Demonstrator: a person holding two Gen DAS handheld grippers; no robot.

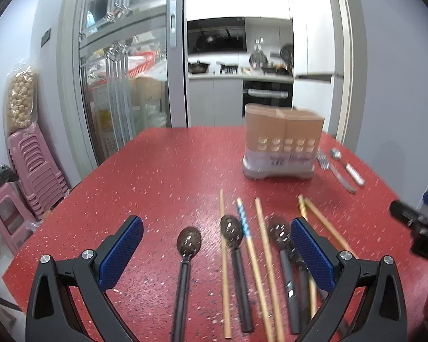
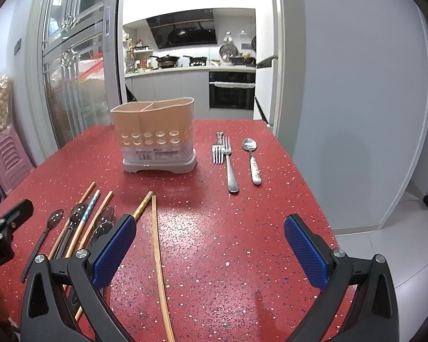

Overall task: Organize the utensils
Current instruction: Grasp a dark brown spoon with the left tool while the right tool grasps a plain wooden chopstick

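Both grippers held released over the red table

Left gripper, right gripper — chopsticks, dark spoons laid lengthwise near-to-far; bare tabletop right.

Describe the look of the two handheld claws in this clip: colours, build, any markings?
Both match. The left claw and right claw have glossy black angular plastic arms with triangular cut-outs and silver round bolts at the pivots. Each finger carries a blue pad with a fine diamond grid texture. No cables or sleeves are visible.
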